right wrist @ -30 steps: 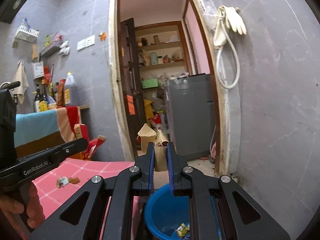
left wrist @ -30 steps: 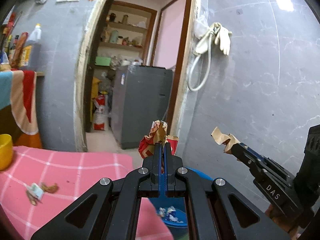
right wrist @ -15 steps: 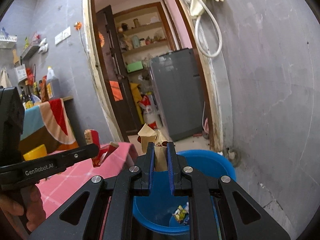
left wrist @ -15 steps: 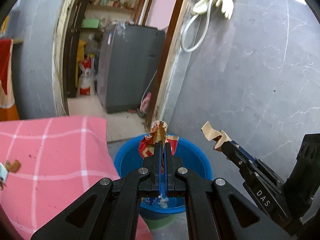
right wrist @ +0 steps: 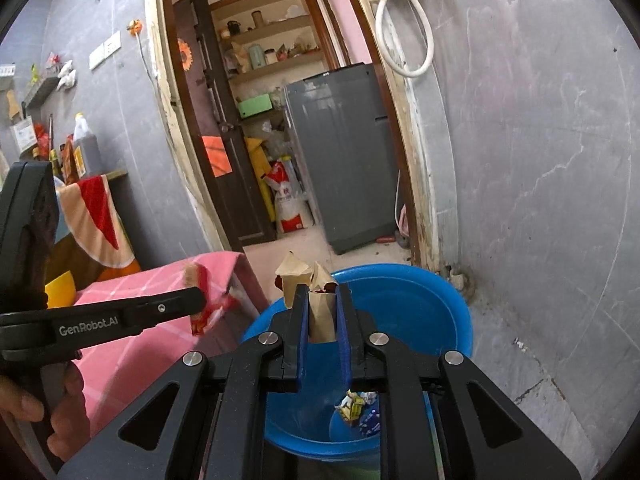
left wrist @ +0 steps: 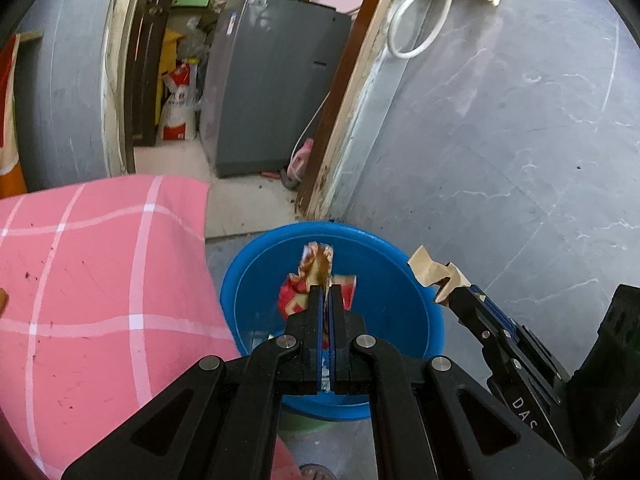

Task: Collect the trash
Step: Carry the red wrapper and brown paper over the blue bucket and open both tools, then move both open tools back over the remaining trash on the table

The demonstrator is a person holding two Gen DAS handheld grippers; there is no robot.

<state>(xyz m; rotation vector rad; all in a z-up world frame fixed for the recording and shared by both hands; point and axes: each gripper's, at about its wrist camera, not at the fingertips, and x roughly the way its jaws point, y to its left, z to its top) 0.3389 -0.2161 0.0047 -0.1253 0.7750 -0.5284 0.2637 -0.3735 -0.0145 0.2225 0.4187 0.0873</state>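
Altogether, two black two-finger grippers are counted, each carrying one piece of trash. The left gripper (left wrist: 325, 294) is seen with its jaws clamped together on a crumpled red and gold snack wrapper (left wrist: 316, 278), which is held directly over the open mouth of a round blue plastic basin (left wrist: 400, 280). The right gripper (right wrist: 324, 312) has its jaws pressed against a folded brown paper scrap (right wrist: 320, 308), which is held just above the near rim of the same basin (right wrist: 420, 304).

One basin is visible, standing on the grey floor (right wrist: 520, 368) and resting on something green underneath. Inside it, at the bottom, a small heap of crumpled wrappers (right wrist: 356, 410) in yellow, white and blue is seen; their exact number cannot be told.

To the left of the basin, one table covered with a pink cloth with white checks (left wrist: 100, 280) is found, its corner coming just beside the basin's rim. To the right, a grey marbled wall (left wrist: 520, 140) rises near the basin, and behind it a worn wooden door frame (left wrist: 340, 120) is set. Beyond the doorway one grey appliance (left wrist: 272, 80) is standing on a pale floor. Open room is left above the basin, with the two grippers held apart from each other. A hand (right wrist: 40, 412) is seen on the left gripper's handle.
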